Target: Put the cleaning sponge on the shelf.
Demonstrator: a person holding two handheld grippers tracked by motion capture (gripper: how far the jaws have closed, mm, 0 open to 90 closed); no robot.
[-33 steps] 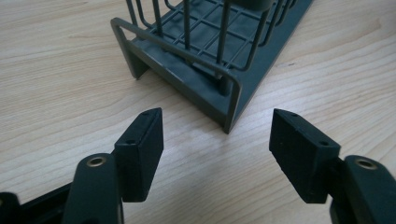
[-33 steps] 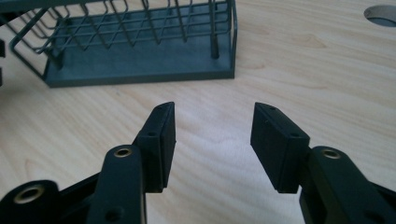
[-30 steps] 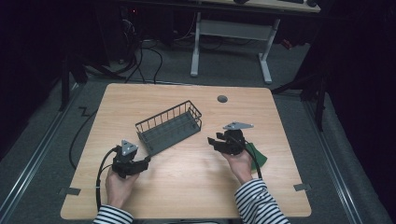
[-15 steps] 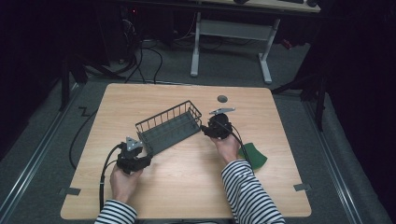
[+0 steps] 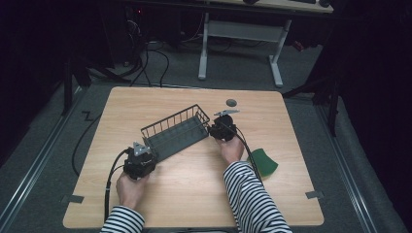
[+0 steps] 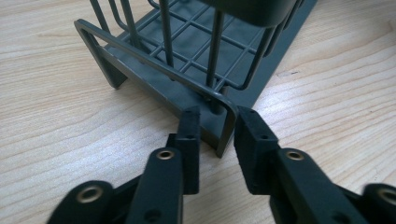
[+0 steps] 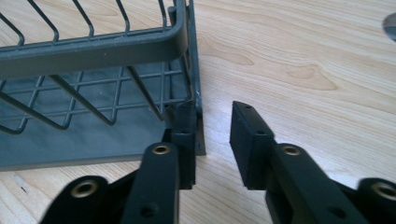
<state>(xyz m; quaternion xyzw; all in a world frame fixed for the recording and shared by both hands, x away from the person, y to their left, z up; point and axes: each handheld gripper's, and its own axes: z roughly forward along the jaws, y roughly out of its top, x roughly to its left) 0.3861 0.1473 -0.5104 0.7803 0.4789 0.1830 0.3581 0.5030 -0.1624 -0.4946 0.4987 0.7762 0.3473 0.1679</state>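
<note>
The wire basket (image 5: 176, 132) lies mid-surface. Both ends have been reached: at seven o'clock, the left gripper (image 6: 215, 135) and, at two o'clock, the right gripper (image 7: 212, 133) have just been closing, jaws astride corners, not clamped. Lifting remains.

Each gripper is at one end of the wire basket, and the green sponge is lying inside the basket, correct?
Not quite. The left gripper and right gripper are each at an end of the wire basket, but the green sponge lies on the table, beside the right forearm, not in the basket. The high view shows it.
</note>
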